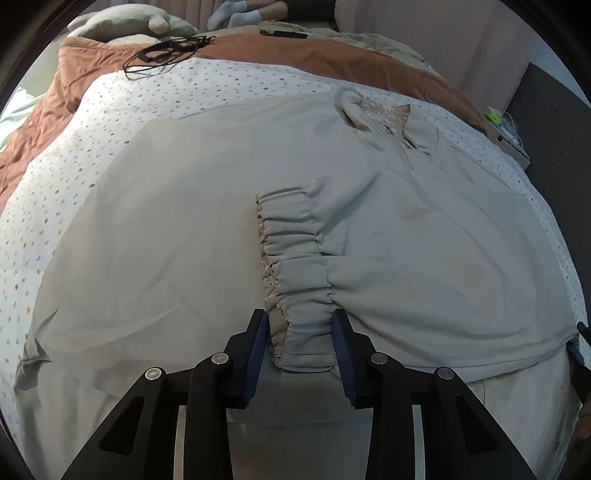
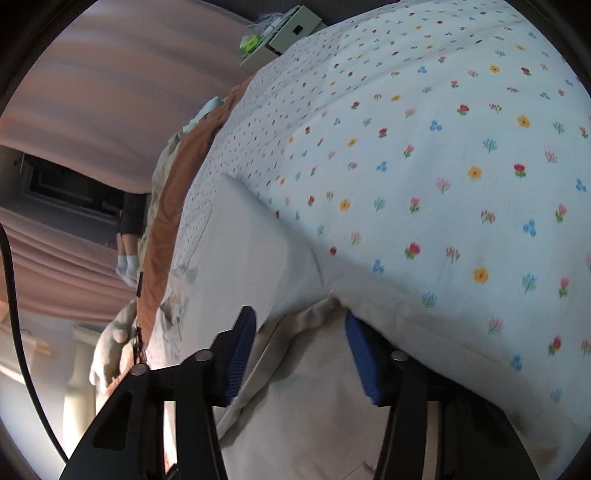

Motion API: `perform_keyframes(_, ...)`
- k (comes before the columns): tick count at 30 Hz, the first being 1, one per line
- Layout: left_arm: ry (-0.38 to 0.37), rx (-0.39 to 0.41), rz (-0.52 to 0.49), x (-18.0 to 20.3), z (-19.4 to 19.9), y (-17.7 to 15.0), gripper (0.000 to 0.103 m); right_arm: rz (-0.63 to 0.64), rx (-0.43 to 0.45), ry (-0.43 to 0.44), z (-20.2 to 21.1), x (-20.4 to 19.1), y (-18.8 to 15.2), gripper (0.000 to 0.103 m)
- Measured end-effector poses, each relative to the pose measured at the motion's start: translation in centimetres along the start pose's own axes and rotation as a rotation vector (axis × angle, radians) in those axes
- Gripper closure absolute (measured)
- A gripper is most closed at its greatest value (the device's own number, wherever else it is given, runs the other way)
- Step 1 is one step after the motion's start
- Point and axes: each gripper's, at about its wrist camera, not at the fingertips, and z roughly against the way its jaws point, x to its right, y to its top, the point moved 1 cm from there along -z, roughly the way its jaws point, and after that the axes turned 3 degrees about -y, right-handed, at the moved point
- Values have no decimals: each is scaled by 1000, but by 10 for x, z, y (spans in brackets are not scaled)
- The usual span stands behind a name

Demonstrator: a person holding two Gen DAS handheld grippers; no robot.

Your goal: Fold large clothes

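A large pale grey-beige jacket (image 1: 424, 240) lies spread on the flowered bedspread (image 1: 221, 88), collar at the far right. Its elastic hem band (image 1: 295, 266) is folded over onto the jacket's middle. My left gripper (image 1: 299, 332) stands open with the near end of that band between its blue pads (image 1: 258, 354), not clamped. My right gripper (image 2: 301, 350) is open around the jacket's edge (image 2: 295, 369) at the bed's side. The right gripper's tip shows at the left wrist view's right edge (image 1: 580, 350).
A brown blanket (image 1: 88, 66) and black cable (image 1: 162, 55) lie at the bed's far end, with pillows (image 1: 122, 26) behind. A person's socked feet (image 1: 236, 16) are beyond. A box with small items (image 2: 280, 37) sits past the bed corner. Pink curtains (image 2: 92, 92) hang behind.
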Motion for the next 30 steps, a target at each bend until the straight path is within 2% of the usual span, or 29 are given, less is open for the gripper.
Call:
perform_keyframes(1, 6, 1, -1, -1, 0, -1, 68, -5, 1, 3, -2, 2, 2, 70)
perform_keyframes(3, 21, 7, -5, -2, 0, -1, 73, -18, 10, 0, -3, 6, 6, 79)
perform_keyframes(6, 63, 18, 0, -4, 2, 0, 85, -33, 21, -18, -5, 10, 6, 82)
perform_keyframes(9, 110, 44, 3, -7, 8, 1, 87, -14, 27, -51, -5, 5, 5, 82)
perform_keyframes(11, 94, 36, 6, -10, 14, 3, 87, -1, 23, -70, -3, 1, 5, 80)
perform_keyframes(15, 40, 60, 37, -19, 34, 2, 86, 20, 3, -79, 6, -5, 2, 62)
perform_keyframes(16, 37, 65, 40, -21, 41, 1, 84, 26, 4, -72, 10, -8, 0, 61)
perform_keyframes(18, 22, 79, 50, -22, 53, -5, 72, 43, 9, -68, 17, -14, -4, 59)
perform_keyframes(20, 18, 106, 70, -24, 69, -15, 39, 65, 36, -84, 30, -20, -10, 52)
perform_keyframes(21, 13, 123, 80, -24, 77, -19, 34, 70, 52, -89, 37, -23, -14, 47)
perform_keyframes(22, 4, 142, 90, -25, 86, -23, 30, 73, 63, -78, 44, -25, -18, 41)
perform_keyframes(24, -15, 171, 103, -26, 106, -28, 29, 103, 78, -54, 59, -31, -29, 32)
perform_keyframes(27, -25, 194, 113, -32, 133, -40, 24, 133, 87, -41, 75, -36, -40, 28)
perform_keyframes(30, -37, 223, 121, -38, 162, -52, 23, 162, 90, -32, 91, -41, -48, 18)
